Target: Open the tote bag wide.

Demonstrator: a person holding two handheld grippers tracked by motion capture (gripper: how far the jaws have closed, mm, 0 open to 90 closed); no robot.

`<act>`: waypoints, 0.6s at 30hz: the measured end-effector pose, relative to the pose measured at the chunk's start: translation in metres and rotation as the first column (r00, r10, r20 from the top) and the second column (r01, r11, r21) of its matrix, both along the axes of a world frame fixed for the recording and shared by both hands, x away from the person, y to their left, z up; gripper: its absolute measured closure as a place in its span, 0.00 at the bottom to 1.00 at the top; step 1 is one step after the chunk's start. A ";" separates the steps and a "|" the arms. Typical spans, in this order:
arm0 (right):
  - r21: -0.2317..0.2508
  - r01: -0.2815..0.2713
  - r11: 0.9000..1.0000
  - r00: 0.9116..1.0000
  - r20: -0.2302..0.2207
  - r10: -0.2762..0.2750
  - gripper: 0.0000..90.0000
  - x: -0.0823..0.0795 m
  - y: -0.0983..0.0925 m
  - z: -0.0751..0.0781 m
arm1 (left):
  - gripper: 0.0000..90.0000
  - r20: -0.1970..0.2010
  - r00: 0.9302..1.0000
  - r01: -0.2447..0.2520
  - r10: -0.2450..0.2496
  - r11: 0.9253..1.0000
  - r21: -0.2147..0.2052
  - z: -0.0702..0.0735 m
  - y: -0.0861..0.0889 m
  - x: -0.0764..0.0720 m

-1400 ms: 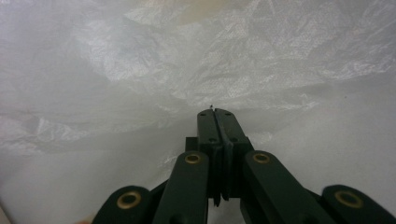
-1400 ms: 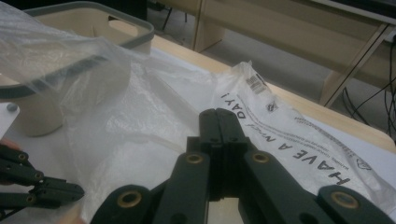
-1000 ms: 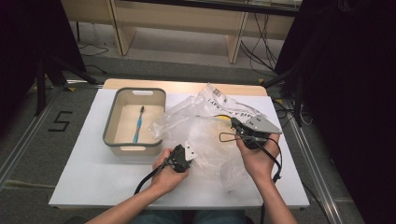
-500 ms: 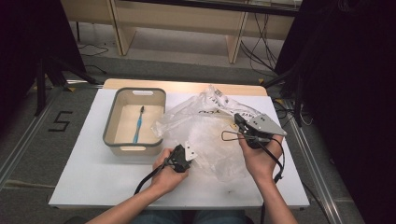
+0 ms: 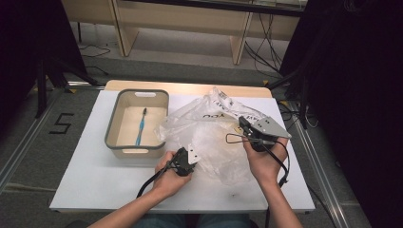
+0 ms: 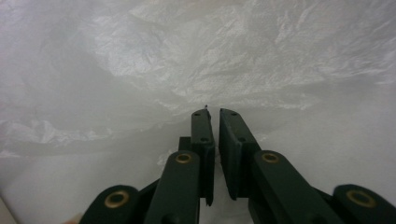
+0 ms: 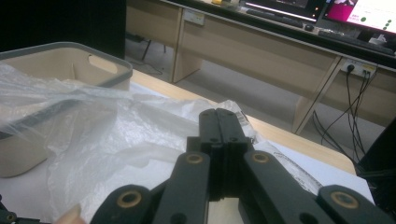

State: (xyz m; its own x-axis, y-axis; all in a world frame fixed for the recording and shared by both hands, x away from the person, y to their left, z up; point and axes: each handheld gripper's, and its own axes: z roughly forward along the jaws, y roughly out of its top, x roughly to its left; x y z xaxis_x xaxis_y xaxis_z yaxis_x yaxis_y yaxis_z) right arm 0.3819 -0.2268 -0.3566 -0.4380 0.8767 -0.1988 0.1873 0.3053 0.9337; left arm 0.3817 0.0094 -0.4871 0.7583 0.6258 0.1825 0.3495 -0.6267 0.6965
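A crumpled clear plastic bag [image 5: 214, 140] lies on the white table between my two grippers. My left gripper [image 5: 194, 153] sits at its lower left edge. In the left gripper view the jaws [image 6: 213, 112] stand a narrow slit apart, having just been opening, and the bag's film [image 6: 233, 56] lies past the tips with nothing pressed between them. My right gripper [image 5: 242, 122] is at the bag's right side, jaws shut [image 7: 219, 112] on a raised edge of the bag [image 7: 116, 135] near a barcode label.
A beige bin [image 5: 111, 128] with a grey rim stands left of the bag with a blue toothbrush [image 5: 140, 126] inside; its rim [image 7: 107, 65] also shows in the right gripper view. A white sheet [image 5: 95, 175] covers the table. Desks and cables stand beyond the far edge.
The bag's raised fold and the right gripper have shifted slightly to the right. Both hands stay about where they were.
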 end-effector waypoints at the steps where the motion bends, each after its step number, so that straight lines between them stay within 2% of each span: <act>1: -0.002 0.000 1.000 1.000 0.000 0.000 1.00 0.000 0.000 0.000 | 0.89 0.001 1.000 0.000 0.000 1.000 -0.005 0.001 0.000 -0.002; 3: -0.001 -0.001 1.000 1.000 0.000 0.001 1.00 0.000 0.000 0.000 | 0.85 0.002 1.000 0.009 -0.009 1.000 -0.008 0.006 0.001 -0.005; 5: 0.003 0.000 1.000 1.000 0.002 0.000 1.00 0.000 0.000 0.000 | 0.77 -0.002 1.000 0.017 -0.017 1.000 -0.012 0.010 0.004 -0.009; 6: 0.004 0.001 1.000 1.000 0.003 -0.001 1.00 0.000 -0.001 0.000 | 0.72 -0.007 1.000 0.011 -0.011 1.000 -0.030 0.013 0.006 -0.012; 11: 0.002 -0.003 1.000 1.000 -0.001 0.003 1.00 -0.001 0.000 0.000 | 0.55 0.002 1.000 0.016 -0.016 0.998 -0.063 0.025 0.015 -0.021; 16: 0.001 -0.005 1.000 1.000 -0.004 0.005 1.00 -0.001 0.001 0.000 | 0.47 0.021 1.000 0.019 -0.017 0.995 -0.099 0.036 0.027 -0.035; 18: 0.004 -0.005 1.000 1.000 -0.005 0.005 1.00 0.000 0.000 -0.001 | 0.43 0.024 1.000 0.010 -0.008 0.995 -0.101 0.040 0.032 -0.038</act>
